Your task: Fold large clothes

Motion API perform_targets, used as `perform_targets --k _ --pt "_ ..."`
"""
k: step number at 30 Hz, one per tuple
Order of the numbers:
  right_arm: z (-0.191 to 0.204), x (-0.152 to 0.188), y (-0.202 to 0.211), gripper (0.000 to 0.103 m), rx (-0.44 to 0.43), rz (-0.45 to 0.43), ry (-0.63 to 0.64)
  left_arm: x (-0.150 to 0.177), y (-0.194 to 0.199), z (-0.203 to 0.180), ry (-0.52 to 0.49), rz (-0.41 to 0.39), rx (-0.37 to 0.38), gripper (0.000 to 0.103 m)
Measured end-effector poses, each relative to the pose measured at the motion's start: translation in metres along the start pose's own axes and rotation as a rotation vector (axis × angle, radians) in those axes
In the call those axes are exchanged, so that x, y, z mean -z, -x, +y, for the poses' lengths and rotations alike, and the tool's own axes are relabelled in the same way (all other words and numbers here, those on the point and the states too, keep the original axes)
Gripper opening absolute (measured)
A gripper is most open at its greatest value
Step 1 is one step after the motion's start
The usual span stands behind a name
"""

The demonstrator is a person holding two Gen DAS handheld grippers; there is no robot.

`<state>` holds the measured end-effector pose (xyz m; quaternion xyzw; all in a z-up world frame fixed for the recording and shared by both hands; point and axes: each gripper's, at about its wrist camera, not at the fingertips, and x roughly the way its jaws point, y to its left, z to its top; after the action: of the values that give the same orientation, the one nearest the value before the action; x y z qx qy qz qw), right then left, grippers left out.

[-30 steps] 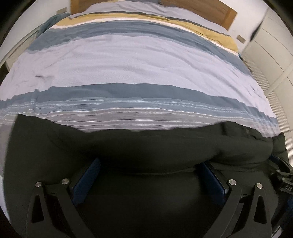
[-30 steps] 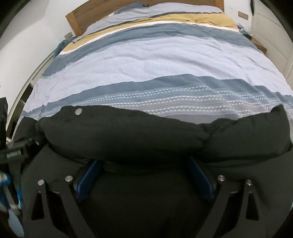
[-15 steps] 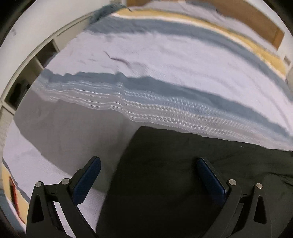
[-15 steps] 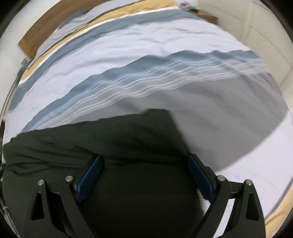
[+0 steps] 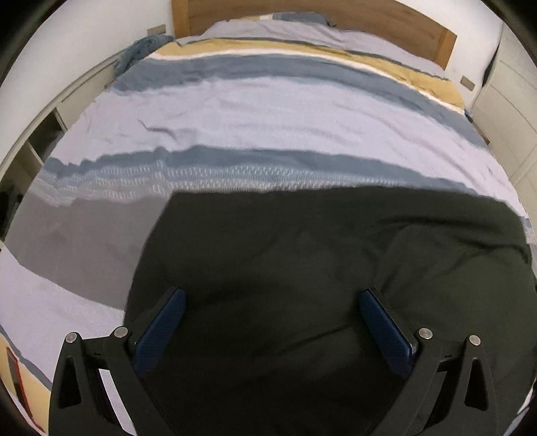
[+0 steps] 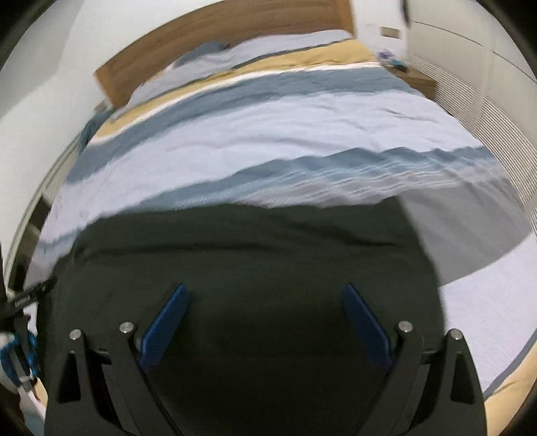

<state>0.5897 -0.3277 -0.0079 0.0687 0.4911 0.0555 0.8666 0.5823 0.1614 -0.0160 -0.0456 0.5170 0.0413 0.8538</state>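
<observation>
A large dark, padded garment (image 5: 319,268) lies flat on the near part of the striped bedcover (image 5: 268,127), its far edge straight across the grey patterned stripe. My left gripper (image 5: 272,298) hovers over the garment's left half, open, with nothing between its blue pads (image 5: 161,325). In the right wrist view the same garment (image 6: 251,261) fills the lower middle, and my right gripper (image 6: 266,295) stands open above it, blue pads (image 6: 365,325) spread wide and holding nothing. The garment's near edge is hidden under both grippers.
A wooden headboard (image 5: 386,23) closes the far end of the bed. White cupboards (image 5: 506,100) stand along the right; an open shelf unit (image 5: 37,141) runs along the left. The other hand-held gripper (image 6: 20,322) shows at the right view's left edge.
Both grippers have lifted up and back from the garment's bulky far fold. The garment now lies flatter with a straight far edge. Both views swung outward, then returned toward the headboard.
</observation>
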Motion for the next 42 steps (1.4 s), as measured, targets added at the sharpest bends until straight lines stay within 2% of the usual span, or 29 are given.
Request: perform_targets --k 4,8,11,15,20,25,29,33,42 --pt "0.003 0.015 -0.018 0.094 0.001 0.022 0.025 0.01 -0.009 0.0 -0.028 0.024 -0.009 0.103" --pt "0.0 0.02 -0.025 0.094 0.001 0.032 0.037 0.016 -0.001 -0.006 -0.055 -0.012 -0.037 0.103" --pt "-0.006 0.018 -0.024 0.094 0.053 0.032 0.074 0.021 0.006 -0.006 -0.063 -0.04 -0.057 0.103" --pt "-0.036 0.014 -0.021 0.094 0.116 0.052 0.009 0.028 0.014 -0.005 -0.085 -0.056 -0.073 0.103" --pt "-0.053 0.017 -0.001 0.094 0.222 0.063 0.03 0.038 0.028 0.001 -0.072 -0.073 -0.07 0.103" --pt "-0.045 0.028 0.028 0.094 0.158 0.004 0.039 0.048 0.038 0.005 -0.067 -0.086 -0.061 0.103" --pt "-0.033 0.043 0.028 0.094 0.123 0.024 0.072 0.056 0.039 0.007 -0.057 -0.078 -0.061 0.103" --pt "-0.038 0.055 0.02 0.094 0.121 0.054 0.043 0.063 0.043 0.007 -0.06 -0.075 -0.069 0.103" --pt "-0.064 0.067 0.034 0.094 0.194 0.09 0.006 0.078 0.05 0.01 -0.037 -0.076 -0.049 0.102"
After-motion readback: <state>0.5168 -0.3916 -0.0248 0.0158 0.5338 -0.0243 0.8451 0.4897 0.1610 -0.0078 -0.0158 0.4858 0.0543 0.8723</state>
